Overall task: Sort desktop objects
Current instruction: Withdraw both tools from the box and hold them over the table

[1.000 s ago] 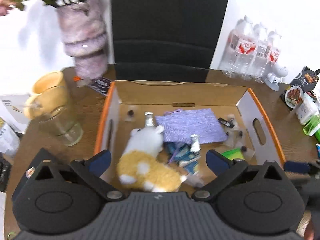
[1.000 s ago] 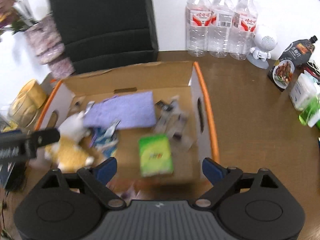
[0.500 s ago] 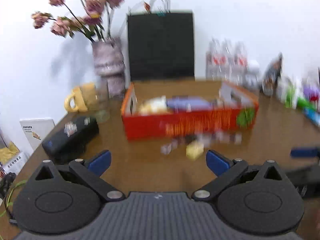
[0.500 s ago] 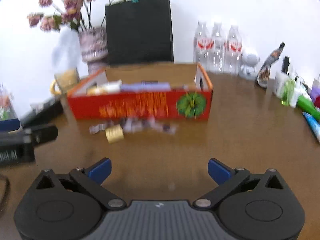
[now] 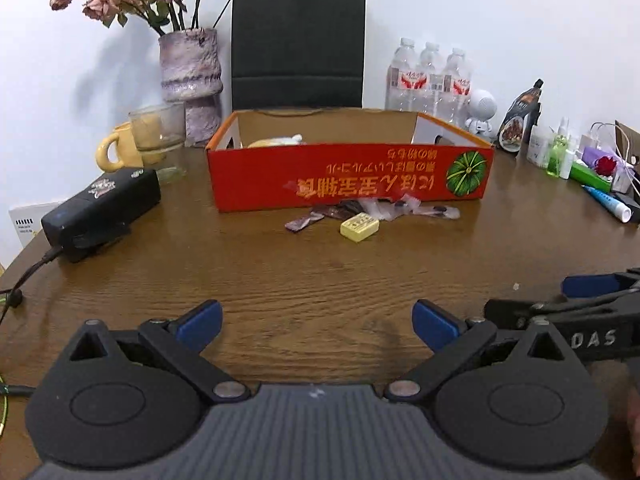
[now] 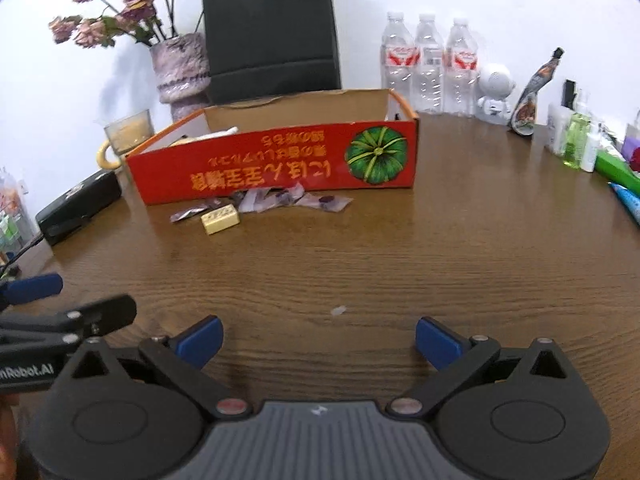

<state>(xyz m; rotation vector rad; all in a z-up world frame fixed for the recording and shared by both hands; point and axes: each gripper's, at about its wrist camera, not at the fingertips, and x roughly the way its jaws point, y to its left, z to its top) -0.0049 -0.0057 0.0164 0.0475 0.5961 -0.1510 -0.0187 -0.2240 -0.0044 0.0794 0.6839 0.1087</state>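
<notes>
Both grippers hovering low over the near part of the wooden table [image 5: 320, 272], jaws spread wide and gripping nothing.

The left gripper [image 5: 316, 324] and the right gripper [image 6: 318, 338] are sitting side by side, each showing blue fingertips [image 5: 200, 320] well apart with bare wood between them. Farther off, the red cardboard box [image 5: 348, 176] is standing with its printed wall facing near, a yellowish plush toy [image 5: 276, 142] peeking over its rim. Just in front of that wall, a small yellow block [image 5: 359, 227] and a scatter of clear and purple packets [image 5: 384, 210] are lying on the table. To the left, a black case [image 5: 102, 210] is resting near a yellow mug [image 5: 114, 150]; water bottles [image 5: 428, 76] are standing far right.
</notes>
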